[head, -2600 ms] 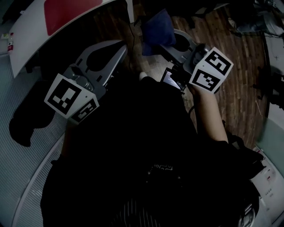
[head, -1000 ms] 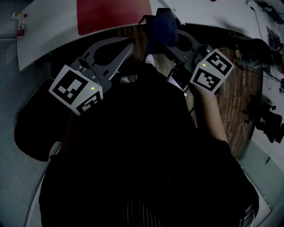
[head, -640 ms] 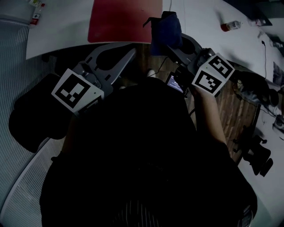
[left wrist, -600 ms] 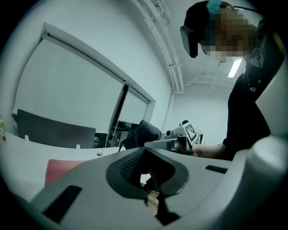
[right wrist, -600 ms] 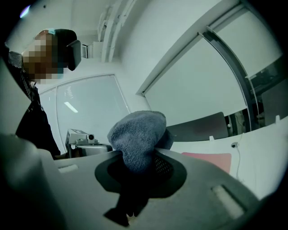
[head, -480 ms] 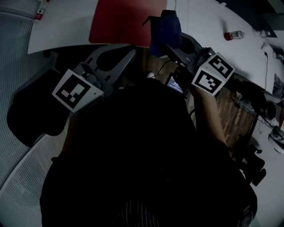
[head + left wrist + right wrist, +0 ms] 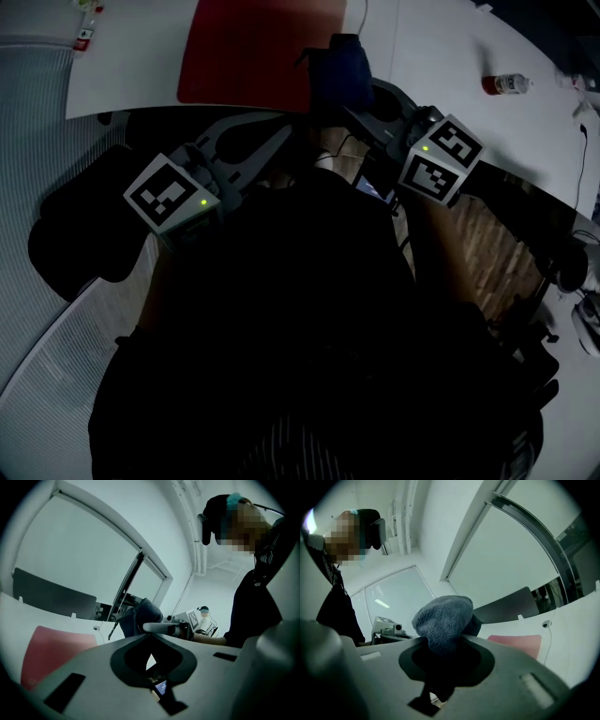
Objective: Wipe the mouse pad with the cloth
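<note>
Red rectangular mouse pad point(image 7: 248, 52) lies flat on a white counter point(image 7: 131, 61), near its front edge. Its far end is cut off by the top of the head view, and its right corner sits behind a dark blue terry cloth point(image 7: 342, 75).

The cloth is bunched into a rounded wad and held above the counter's edge, just right of the pad. Whether it touches the pad cannot be told. The right gripper point(image 7: 354, 105) has its fingers clamped on the cloth. In the right gripper view the wad point(image 7: 443, 620) bulges up out of the gripper point(image 7: 440, 641) and hides the fingertips, with the pad point(image 7: 518, 644) low behind it to the right.

The left gripper point(image 7: 286, 131) is empty, its fingers pressed together at the tips. It is held off the counter's edge, below the pad. In the left gripper view its closed tips point(image 7: 150, 637) point across at the cloth point(image 7: 140, 616), and the pad point(image 7: 51, 653) shows at lower left.

The person's dark clothing fills the middle and bottom of the head view and hides the hands.

A small bottle point(image 7: 506, 84) lies on the counter well to the right. A dark flat panel point(image 7: 51, 599) stands at the counter's back. Wooden floor point(image 7: 487, 244) shows at right, and a pale ribbed surface point(image 7: 47, 356) at left. The walls are white.
</note>
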Motion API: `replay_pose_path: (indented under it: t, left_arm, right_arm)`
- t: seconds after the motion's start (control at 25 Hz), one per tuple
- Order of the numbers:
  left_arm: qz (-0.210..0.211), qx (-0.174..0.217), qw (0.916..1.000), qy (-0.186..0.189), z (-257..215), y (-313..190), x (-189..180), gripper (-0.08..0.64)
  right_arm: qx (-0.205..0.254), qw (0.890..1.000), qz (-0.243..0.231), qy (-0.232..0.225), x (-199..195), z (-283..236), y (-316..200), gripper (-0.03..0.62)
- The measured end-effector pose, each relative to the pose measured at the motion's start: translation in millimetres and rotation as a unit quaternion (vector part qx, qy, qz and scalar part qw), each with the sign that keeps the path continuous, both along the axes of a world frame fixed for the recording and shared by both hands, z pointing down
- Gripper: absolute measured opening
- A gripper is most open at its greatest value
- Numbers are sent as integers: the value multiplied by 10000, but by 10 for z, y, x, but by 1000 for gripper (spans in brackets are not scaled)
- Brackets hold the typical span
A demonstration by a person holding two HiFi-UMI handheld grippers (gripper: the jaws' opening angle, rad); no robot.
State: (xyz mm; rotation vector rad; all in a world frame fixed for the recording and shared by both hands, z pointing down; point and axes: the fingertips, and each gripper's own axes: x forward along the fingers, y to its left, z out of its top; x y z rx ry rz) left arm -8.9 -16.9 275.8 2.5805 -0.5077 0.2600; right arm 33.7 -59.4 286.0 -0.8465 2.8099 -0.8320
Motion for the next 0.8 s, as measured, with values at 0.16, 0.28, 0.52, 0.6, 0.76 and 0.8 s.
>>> replay_pose_path:
  t: [0.16,0.28,0.52,0.6,0.76,0.8]
  left_arm:
    - [23,-45,9999,-125,-21,-36,-27,8]
    - [-74,-37,9999,-152,-38,-93,-61,8]
    - [-124,-329,9994,-10,108,-306,-103,8]
    - [64,-311,9995,-33,150,-330,-63,8]
    - [489,-156,9986,-106,112,-356,-31,8]
    - [573,-126,9982,-106,99,-380,-20,8]
  right_arm:
    - [-98,9999,96,2,95,78,-12,71]
    - [-110,9997,233,34,257,103,-48,71]
    - [-200,9985,481,139,370,153,-175,71]
    - [-214,9980,551,232,379,161,-171,71]
    - [-244,9960,786,348,408,143,-129,71]
    - [-255,9952,876,362,431,133,-128,71]
